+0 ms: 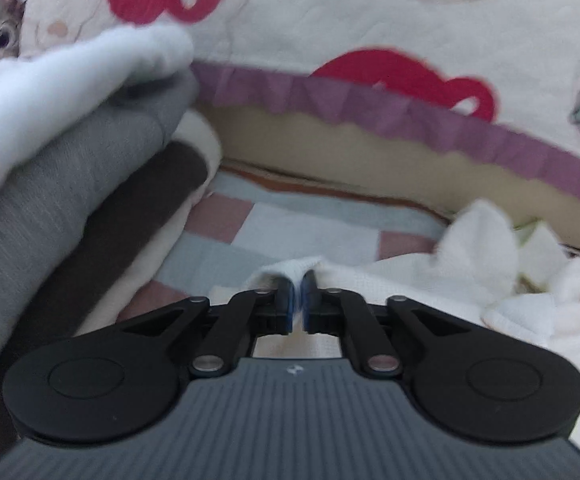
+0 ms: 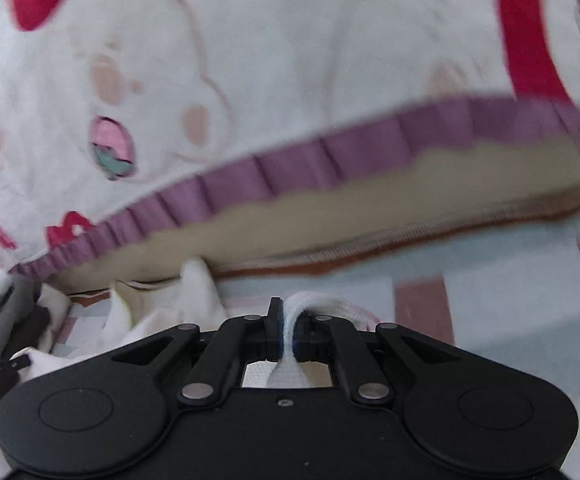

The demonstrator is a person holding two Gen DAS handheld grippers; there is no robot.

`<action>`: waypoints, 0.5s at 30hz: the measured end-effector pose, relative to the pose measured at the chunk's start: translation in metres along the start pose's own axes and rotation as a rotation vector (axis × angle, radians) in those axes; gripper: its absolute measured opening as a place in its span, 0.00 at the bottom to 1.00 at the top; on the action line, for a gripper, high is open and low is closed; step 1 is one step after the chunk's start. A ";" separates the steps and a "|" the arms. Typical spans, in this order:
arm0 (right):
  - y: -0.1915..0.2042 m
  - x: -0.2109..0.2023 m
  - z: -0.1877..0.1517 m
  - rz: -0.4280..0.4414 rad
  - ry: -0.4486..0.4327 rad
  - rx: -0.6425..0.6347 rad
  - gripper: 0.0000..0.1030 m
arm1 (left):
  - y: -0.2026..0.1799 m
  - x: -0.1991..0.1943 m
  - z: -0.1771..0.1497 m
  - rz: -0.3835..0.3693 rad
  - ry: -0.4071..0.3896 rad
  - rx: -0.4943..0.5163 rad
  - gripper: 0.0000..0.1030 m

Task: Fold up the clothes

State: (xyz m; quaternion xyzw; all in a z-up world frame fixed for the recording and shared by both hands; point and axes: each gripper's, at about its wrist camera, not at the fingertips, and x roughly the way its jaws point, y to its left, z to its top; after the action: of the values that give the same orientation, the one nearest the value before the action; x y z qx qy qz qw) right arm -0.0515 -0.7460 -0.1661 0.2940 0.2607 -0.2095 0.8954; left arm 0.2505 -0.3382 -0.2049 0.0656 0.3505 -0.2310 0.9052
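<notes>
Left wrist view: stacked folded clothes [image 1: 70, 152] at frame left, white over grey over dark. Left claw [image 1: 297, 300] bottom centre, pinching an edge of the white garment [image 1: 429, 280], which bunches to lower right on the checked bedsheet [image 1: 290, 228]. Right wrist view: right claw [image 2: 288, 332] bottom centre, pinching a white fold of it [image 2: 321, 306]; quilt [image 2: 290, 60] with purple frill fills the top.

Motion blur smears the quilt [image 2: 290, 60] in both views; the stack of folded clothes [image 1: 50, 152] runs off the left edge.
</notes>
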 end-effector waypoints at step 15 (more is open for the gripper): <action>-0.015 -0.104 -0.106 -0.098 -0.142 0.326 0.43 | 0.027 -0.087 -0.062 -0.114 0.019 -0.090 0.37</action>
State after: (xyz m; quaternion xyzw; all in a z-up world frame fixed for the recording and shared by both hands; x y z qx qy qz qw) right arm -0.1765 -0.6668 -0.1846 0.4068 0.1734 -0.3126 0.8407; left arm 0.1687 -0.2644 -0.1943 0.0069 0.3721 -0.2655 0.8894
